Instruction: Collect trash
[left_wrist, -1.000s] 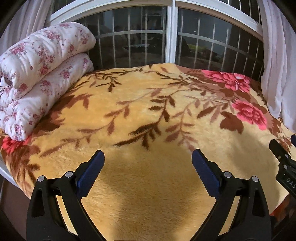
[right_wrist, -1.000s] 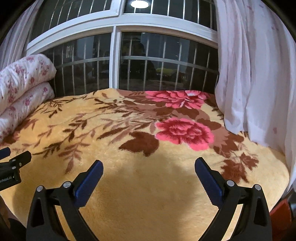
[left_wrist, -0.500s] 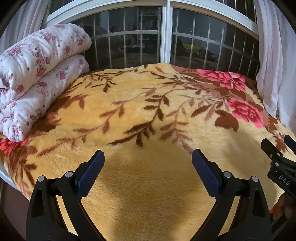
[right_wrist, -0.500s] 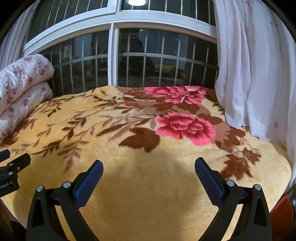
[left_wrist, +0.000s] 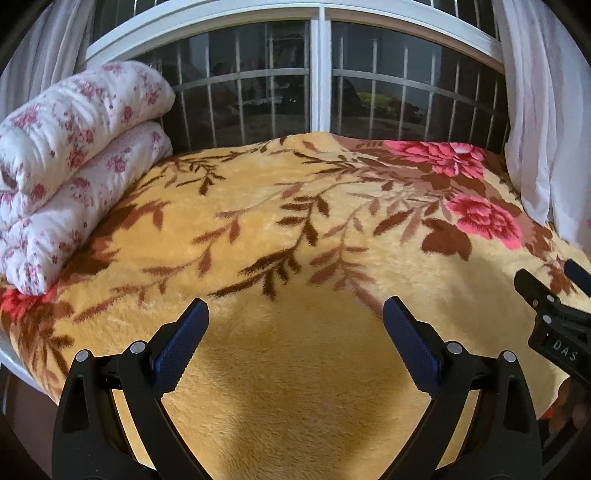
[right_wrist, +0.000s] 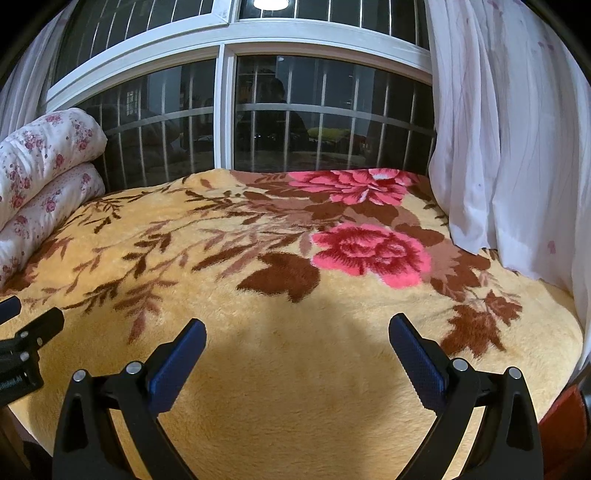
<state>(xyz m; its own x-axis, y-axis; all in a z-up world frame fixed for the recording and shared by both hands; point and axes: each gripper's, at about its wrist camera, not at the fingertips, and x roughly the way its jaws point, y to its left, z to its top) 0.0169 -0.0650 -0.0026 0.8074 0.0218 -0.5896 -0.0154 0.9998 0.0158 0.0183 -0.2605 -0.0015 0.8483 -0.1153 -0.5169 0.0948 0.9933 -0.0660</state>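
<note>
The left gripper (left_wrist: 295, 314) hangs above the near edge of the bed with its two blue-padded fingers (left_wrist: 181, 347) spread wide and nothing between them. The right gripper (right_wrist: 297, 332) is held the same way just beside it, fingers (right_wrist: 417, 358) wide apart and empty; each shows at the side edge of the other's view, the right one (left_wrist: 554, 317) at the right border of the left wrist view and the left one (right_wrist: 22, 347) at the left border of the right wrist view.

Under both lies a yellow plush blanket (left_wrist: 295, 387) with brown leaf sprays and pink flowers (right_wrist: 369, 254), covering the whole bed. No trash can be made out on the blanket in either view, so where it lies cannot be told.

Further back on the left a white quilt (left_wrist: 74, 158) with small pink flowers sits folded on the blanket. On the right a white curtain (right_wrist: 517, 140) hangs down and touches the blanket's edge. Behind the bed stands a white-framed window (right_wrist: 225, 110) with bars, dark outside, with a ceiling lamp (right_wrist: 271, 3) reflected at the top
</note>
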